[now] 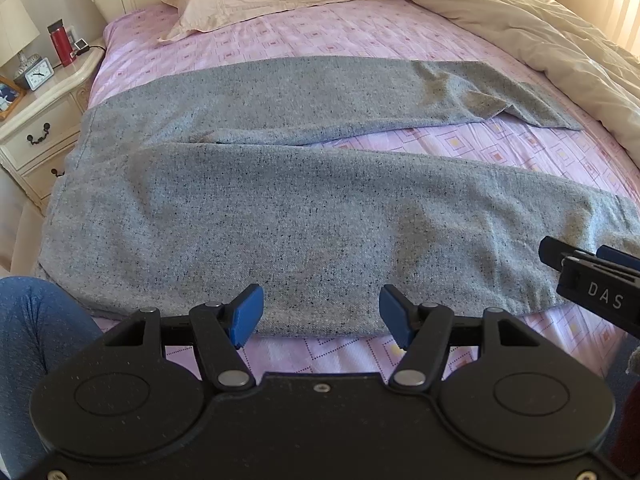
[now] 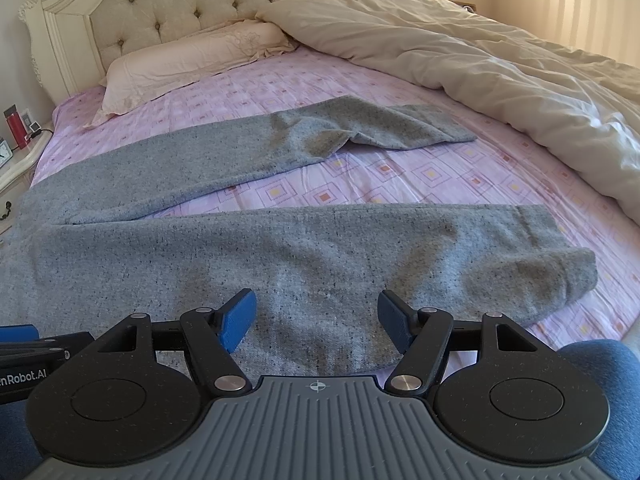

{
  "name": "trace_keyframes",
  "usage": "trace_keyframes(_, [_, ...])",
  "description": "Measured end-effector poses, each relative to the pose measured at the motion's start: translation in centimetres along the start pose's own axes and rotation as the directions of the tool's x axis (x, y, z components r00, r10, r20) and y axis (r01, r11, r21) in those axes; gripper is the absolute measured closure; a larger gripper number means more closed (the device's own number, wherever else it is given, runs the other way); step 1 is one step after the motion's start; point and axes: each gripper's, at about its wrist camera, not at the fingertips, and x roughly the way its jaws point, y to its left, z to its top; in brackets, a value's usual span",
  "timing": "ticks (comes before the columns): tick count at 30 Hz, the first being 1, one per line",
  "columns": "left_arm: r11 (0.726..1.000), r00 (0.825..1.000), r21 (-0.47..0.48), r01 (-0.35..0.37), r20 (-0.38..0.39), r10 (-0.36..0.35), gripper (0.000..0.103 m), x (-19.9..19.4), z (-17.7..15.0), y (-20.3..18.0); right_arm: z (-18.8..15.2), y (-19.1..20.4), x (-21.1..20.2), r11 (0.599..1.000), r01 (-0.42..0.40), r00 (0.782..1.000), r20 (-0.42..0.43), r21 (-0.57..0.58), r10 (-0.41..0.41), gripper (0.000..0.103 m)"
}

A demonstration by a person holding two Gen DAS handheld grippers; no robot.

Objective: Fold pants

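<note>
On the bed (image 1: 360, 32) lie one pants (image 1: 280, 220), two hand-held grippers (image 1: 321, 312) (image 2: 317, 314) spread wide.

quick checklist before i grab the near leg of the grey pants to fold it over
1. Left claw open, holding nothing: ok.
2. Right claw open, holding nothing: ok.
3. Grey pants spread flat on the bed sheet, legs apart: ok.
4. Near leg lies in front of both claws: ok.
5. Far leg smooth at the cuff: not ok, end is rumpled.
6. Duvet clear of the pants: ok.
</note>
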Motion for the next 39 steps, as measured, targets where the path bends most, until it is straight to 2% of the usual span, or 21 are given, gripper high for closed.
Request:
trace_keyframes(11, [1.0, 1.0, 0.025, -0.004, 0.02, 0.004, 0.037, -0.5, -0.3, -0.6, 0.0, -0.1, -0.5, 1.0, -0.001, 1.0, 0.021, 0.009, 0.001, 0.037])
trace_keyframes(17, [1.0, 1.0, 0.019, -0.008, 0.027, 0.007, 0.037, 0.0, 0.3, -0.3, -0.3, -0.2, -1.2, 1.0, 0.003, 0.995, 0.104, 0.013, -0.005, 0.05])
trace_keyframes(19, [0.999, 0.999, 0.028, -0.018, 0.038, 0.017, 0.037, 0.3, 0.8, -0.1, -0.2, -0.4, -1.1, 1.0, 0.013, 0.993, 0.116, 0.023, -0.016, 0.052])
trace_keyframes(24, [0.999, 0.998, 0.028, -0.03, 0.051, 0.029, 0.037, 1.6, 2.7, 0.8, 0.4, -0.7, 0.4, 1.0, -0.003, 1.0, 0.016, 0.014, 0.002, 0.052])
trace_keyframes(28, [0.999, 0.996, 0.025, -0.047, 0.079, 0.045, 0.037, 3.2, 5.2, 1.7, 0.9, -1.0, 2.0, 0.999, -0.039, 0.997, -0.061, 0.024, 0.04, 0.052])
trace_keyframes(33, [0.998, 0.993, 0.012, -0.061, 0.098, 0.059, 0.037, 5.3, 8.5, 2.7, 4.2, -1.5, 3.6, 0.999, -0.024, 0.997, -0.077, -0.029, 0.022, 0.052])
trace_keyframes(39, [0.996, 0.992, 0.012, -0.085, 0.094, 0.084, 0.037, 8.5, 12.6, 3.9, 12.7, -3.3, 8.6, 0.999, -0.025, 0.995, -0.1, 0.02, 0.027, 0.052])
